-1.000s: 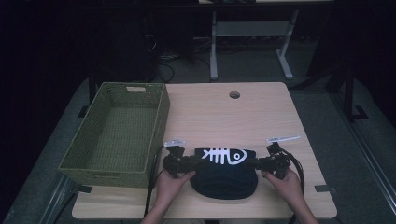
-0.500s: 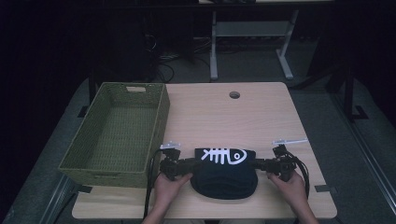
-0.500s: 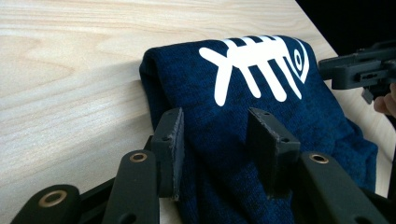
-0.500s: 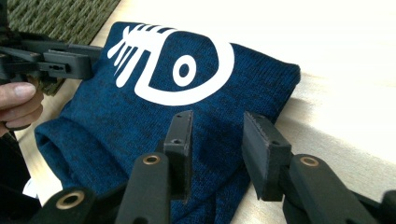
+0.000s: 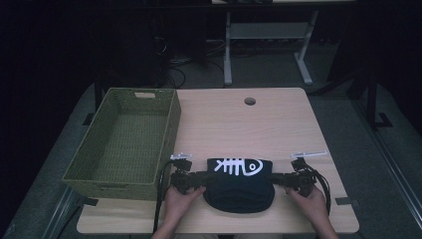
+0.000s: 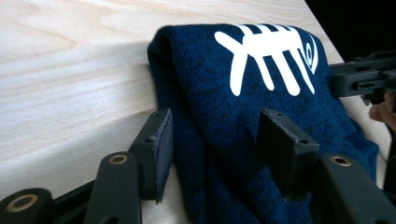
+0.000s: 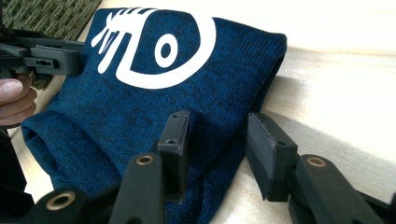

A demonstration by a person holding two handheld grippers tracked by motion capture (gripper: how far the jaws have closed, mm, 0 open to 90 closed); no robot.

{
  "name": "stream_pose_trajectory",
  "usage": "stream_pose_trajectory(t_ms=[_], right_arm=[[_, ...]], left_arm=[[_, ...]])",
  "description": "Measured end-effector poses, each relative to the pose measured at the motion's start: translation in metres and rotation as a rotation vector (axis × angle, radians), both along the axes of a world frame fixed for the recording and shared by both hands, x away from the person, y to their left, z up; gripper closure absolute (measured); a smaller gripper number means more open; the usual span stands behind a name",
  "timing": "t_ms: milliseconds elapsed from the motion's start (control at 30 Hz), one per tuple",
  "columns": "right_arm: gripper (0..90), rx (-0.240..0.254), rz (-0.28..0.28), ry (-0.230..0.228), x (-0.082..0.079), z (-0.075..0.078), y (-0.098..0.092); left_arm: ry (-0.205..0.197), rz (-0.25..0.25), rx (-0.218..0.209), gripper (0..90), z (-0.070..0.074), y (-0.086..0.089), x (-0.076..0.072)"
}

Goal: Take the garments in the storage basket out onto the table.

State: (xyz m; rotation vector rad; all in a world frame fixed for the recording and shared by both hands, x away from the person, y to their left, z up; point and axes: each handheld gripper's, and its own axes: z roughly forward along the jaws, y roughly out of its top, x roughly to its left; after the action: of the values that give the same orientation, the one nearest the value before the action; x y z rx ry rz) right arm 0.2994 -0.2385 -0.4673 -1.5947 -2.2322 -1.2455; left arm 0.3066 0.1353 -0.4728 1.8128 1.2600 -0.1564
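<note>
High view: folded dark blue cloth point(image 5: 240, 183) (white fish-bone print) low at centre on the table point(image 5: 239, 124), left gripper point(image 5: 198, 180) and right gripper point(image 5: 281, 180) at its ends, basket point(image 5: 124, 144) at left. Left gripper view: jaws just opened, loosely straddling the cloth's point(image 6: 252, 116) edge, unclamped. Right gripper view: same, jaws just parted around the cloth's point(image 7: 154, 107) fold.

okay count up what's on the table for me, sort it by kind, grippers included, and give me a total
Folded navy garment with white fish-bone print: 1
Green woven basket: 1
Handheld grippers: 2, the left gripper and the right gripper, one at each end of the garment
Total: 4
</note>
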Motion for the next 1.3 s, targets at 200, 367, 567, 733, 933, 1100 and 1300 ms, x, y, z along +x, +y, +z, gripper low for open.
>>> stream_pose_trajectory(t_ms=[200, 367, 567, 733, 933, 1100, 1300], right_arm=[[59.7, 0.014, 0.015, 0.017, 0.0, -0.006, 0.004], [68.7, -0.007, 0.03, 0.011, -0.001, -0.007, 0.009], [75.5, -0.013, 0.03, -0.004, -0.003, -0.005, 0.01], [78.4, -0.016, 0.029, -0.013, -0.003, -0.003, 0.008], [79.5, 0.003, 0.008, -0.021, -0.003, 0.003, 0.0], [79.6, 0.02, -0.003, -0.033, -0.004, 0.011, -0.006], [79.6, 0.047, -0.009, -0.039, -0.005, 0.017, -0.01]], left_arm=[[-0.002, -0.009, -0.002, 50.7, -0.002, -0.003, 0.001], [-0.002, -0.021, -0.011, 62.8, -0.003, -0.005, 0.002], [-0.019, -0.021, -0.011, 72.8, -0.003, -0.008, 0.002], [-0.025, -0.031, 0.0, 76.1, -0.001, -0.011, 0.005], [-0.024, -0.04, -0.009, 77.8, 0.004, -0.018, 0.01], [-0.038, -0.043, -0.008, 77.8, 0.011, -0.023, 0.012], [-0.06, -0.042, -0.006, 77.8, 0.026, -0.024, 0.014]])
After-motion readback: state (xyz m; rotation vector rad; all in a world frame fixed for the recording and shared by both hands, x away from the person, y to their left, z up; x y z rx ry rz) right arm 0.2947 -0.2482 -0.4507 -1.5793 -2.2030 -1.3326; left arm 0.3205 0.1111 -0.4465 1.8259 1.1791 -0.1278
